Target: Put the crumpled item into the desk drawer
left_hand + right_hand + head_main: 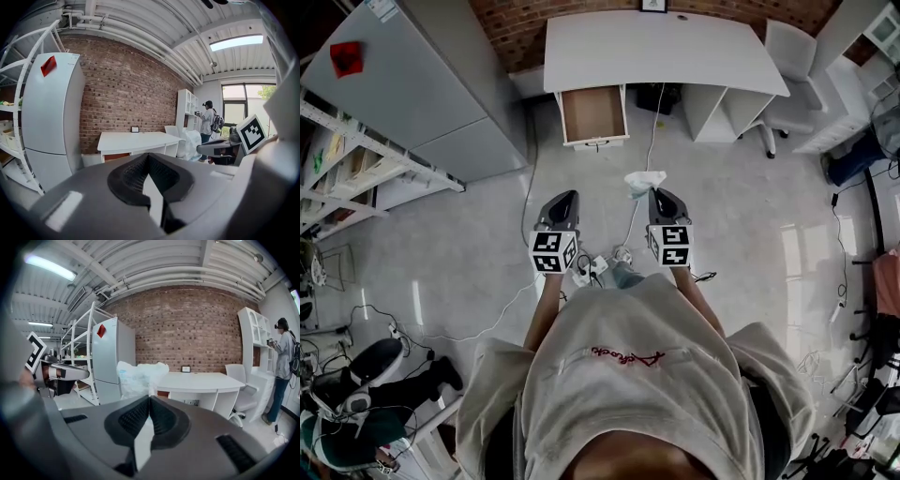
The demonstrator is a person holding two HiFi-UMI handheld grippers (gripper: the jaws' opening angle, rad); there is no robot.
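A crumpled white item (643, 182) hangs from the tip of my right gripper (659, 194), whose jaws are shut on it. In the right gripper view it bulges just beyond the closed jaws (149, 398) as a pale crumpled wad (138, 376). My left gripper (567, 196) is held level beside it, jaws shut with nothing between them (148, 155). Ahead stands a white desk (661, 52) with its drawer (593, 113) pulled open at its left end; the inside is brown and looks empty. The desk (136, 138) and the wad (191, 143) also show in the left gripper view.
A grey fridge (412, 84) and a white shelf rack (347, 159) stand on the left. A white chair (792, 70) sits at the desk's right. Cables and a power strip (598, 267) lie on the floor by my feet. Another person (283, 366) stands far right.
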